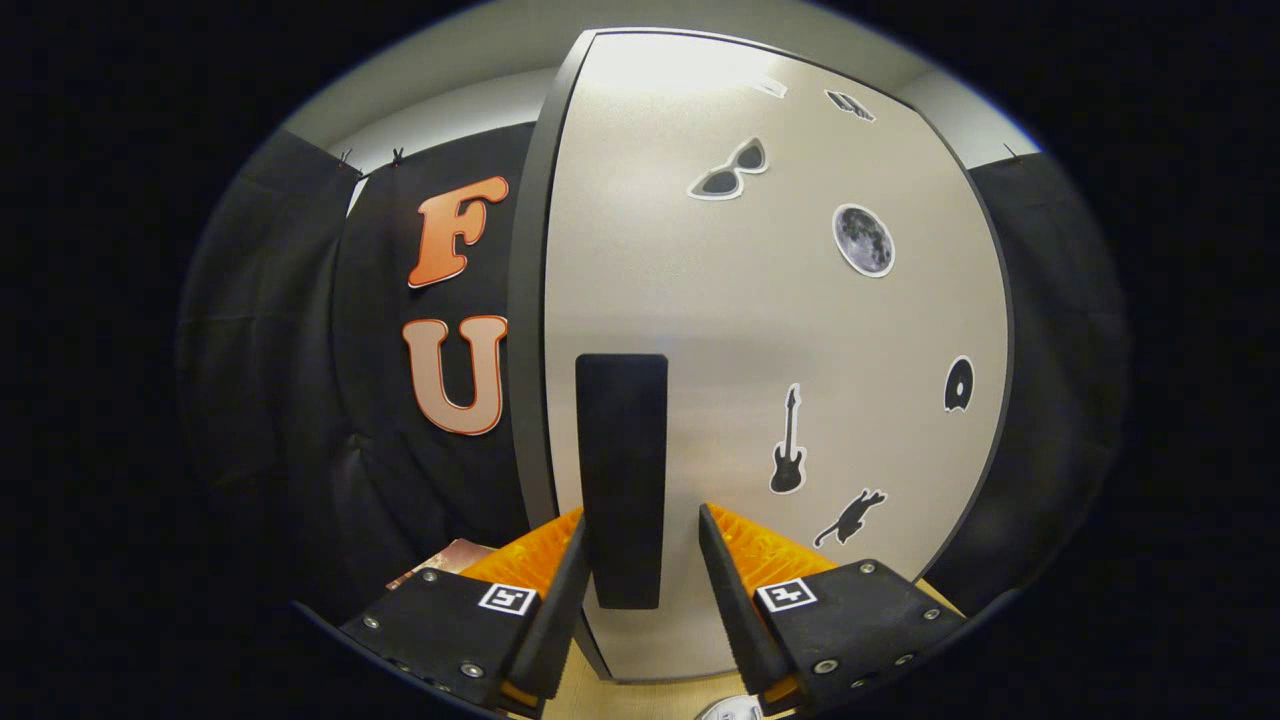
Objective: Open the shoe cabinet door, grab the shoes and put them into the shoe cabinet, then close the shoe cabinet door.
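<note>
The pale door (700, 330), dark-edged and dotted with stickers, stands upright close ahead; its black vertical handle (622, 470) sits near the left edge.

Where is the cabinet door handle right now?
In the gripper view the black handle stands upright near the door's left edge, left of the guitar sticker. Its lower end sits between the open jaws of the gripper.

Claw (640, 560) fingers spread apart
</note>
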The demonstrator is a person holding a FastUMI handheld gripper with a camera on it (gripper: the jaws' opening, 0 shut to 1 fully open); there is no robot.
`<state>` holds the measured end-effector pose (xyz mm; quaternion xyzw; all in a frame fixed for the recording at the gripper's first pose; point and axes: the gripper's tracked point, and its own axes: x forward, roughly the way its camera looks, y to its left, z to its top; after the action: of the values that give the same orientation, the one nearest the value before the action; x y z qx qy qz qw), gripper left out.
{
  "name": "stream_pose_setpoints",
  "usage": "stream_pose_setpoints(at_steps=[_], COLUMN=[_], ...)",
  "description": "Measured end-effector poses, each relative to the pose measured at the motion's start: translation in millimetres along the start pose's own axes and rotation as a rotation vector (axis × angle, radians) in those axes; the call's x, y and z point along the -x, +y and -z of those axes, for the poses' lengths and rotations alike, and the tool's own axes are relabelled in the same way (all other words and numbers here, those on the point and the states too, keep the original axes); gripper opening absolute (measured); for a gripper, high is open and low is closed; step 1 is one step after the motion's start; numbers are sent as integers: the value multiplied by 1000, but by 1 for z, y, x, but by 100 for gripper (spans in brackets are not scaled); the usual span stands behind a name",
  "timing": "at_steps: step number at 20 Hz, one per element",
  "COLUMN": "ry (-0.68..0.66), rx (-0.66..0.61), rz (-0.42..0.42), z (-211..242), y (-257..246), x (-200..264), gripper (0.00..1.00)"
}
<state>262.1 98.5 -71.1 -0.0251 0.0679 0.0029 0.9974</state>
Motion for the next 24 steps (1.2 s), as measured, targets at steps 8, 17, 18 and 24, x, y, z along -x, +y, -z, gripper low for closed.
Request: stream_pose_setpoints(at_steps=[8,17,18,24], ry=[-5,-5,-2,4], rx=[-19,-57,-60,-55], rz=[-53,-88,-89,-89], z=[1,3,5,7], y=[6,-5,-7,-24], x=[4,50,56,87], gripper=[34,30,30,30])
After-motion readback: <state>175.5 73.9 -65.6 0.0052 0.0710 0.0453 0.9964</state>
